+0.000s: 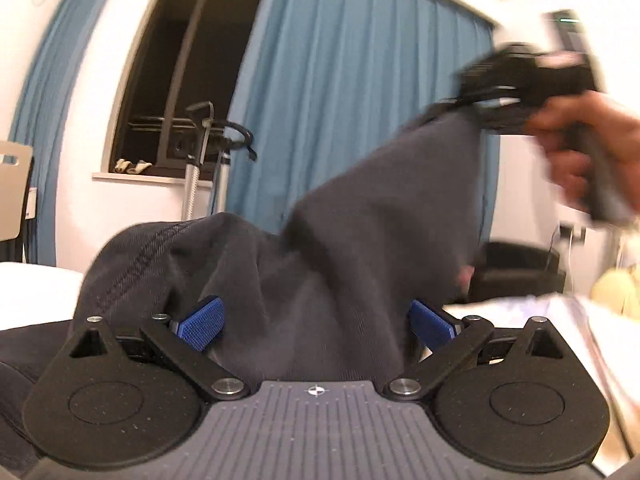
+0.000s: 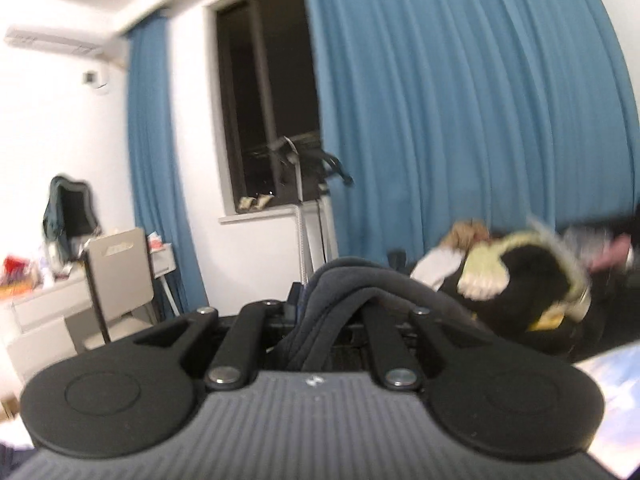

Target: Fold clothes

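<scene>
Blue curtains [image 1: 360, 80] fill the background while my right gripper [image 1: 492, 100], upper right, pinches a corner of the dark grey garment [image 1: 360, 220]. My left gripper [image 1: 316, 324] gapes wide around its lower bunch, seemingly gripping nothing. Blur suggests fast motion; a jerk could tear that corner free.

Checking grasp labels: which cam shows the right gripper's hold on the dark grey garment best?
Left wrist view: the right gripper is seen from outside, blurred, lifting the dark grey garment by a pinched corner. The right wrist view shows only bunched fabric between its own nearly shut fingers.
</scene>
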Available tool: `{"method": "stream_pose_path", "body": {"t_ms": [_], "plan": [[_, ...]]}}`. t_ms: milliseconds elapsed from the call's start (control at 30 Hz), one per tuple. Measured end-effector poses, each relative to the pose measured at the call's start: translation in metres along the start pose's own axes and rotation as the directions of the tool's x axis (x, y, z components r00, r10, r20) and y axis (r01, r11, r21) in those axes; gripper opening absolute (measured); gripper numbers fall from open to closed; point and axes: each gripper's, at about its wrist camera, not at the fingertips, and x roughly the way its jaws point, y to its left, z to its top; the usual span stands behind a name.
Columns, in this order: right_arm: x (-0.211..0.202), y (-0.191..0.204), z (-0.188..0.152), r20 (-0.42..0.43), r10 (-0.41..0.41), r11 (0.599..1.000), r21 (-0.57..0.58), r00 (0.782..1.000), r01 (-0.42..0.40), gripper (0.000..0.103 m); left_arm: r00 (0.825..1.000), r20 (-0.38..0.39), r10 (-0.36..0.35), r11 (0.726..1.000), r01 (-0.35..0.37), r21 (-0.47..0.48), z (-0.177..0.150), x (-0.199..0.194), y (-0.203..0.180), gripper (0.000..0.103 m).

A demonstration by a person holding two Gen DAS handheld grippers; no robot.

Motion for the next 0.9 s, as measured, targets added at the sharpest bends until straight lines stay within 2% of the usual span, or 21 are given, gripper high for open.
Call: {"method": "stream_pose_path", "body": {"t_ms": [67,167,300,367,400,433,500,667,800,900], "plan": [[-0.036,0.008,-0.010,0.013,0.019,1.000,0.012,1.000,-0.019,0.012,1.000,-0.012,0.003,0.999,-0.004,-0.040,0.003,-0.002,0.001,0.100],[-0.053,-0.014,-0.033,-0.002,0.063,0.980,0.190,0.998,-0.061,0.017,0.996,-0.081,0.038,0.998,-0.041,-0.045,0.002,0.002,-0.003,0.100],[-0.075,-0.045,-0.063,-0.009,0.124,0.902,0.417,0.992,-0.109,0.022,0.981,-0.179,0.079,0.992,-0.094,-0.080,-0.003,0.003,-0.001,0.100],[-0.086,-0.060,-0.079,-0.007,0.154,0.843,0.522,0.988,-0.128,0.030,0.975,-0.204,0.090,0.984,-0.118,-0.133,-0.001,0.002,0.003,0.100],[-0.092,-0.068,-0.086,-0.005,0.169,0.809,0.572,0.986,-0.136,0.047,0.973,-0.210,0.092,0.979,-0.128,-0.162,0.001,0.001,0.006,0.100],[-0.097,-0.075,-0.094,-0.001,0.184,0.771,0.620,0.983,-0.144,0.068,0.973,-0.212,0.094,0.974,-0.134,-0.182,0.003,0.000,0.008,0.100],[-0.109,-0.090,-0.109,0.008,0.213,0.688,0.709,0.977,-0.156,0.088,0.971,-0.213,0.107,0.971,-0.147,-0.186,0.006,0.002,0.009,0.100],[-0.135,-0.127,-0.146,0.040,0.278,0.451,0.877,0.960,-0.167,0.088,0.968,-0.212,0.131,0.974,-0.165,-0.153,0.004,0.001,0.007,0.100],[-0.131,-0.129,-0.145,-0.115,0.305,0.646,0.754,0.945,-0.116,0.088,0.968,-0.216,0.127,0.977,-0.160,-0.142,0.001,-0.005,0.001,0.100],[-0.128,-0.130,-0.144,-0.232,0.299,0.771,0.631,0.926,-0.091,0.088,0.963,-0.236,0.128,0.976,-0.166,-0.145,-0.003,-0.007,-0.001,0.100]]}}
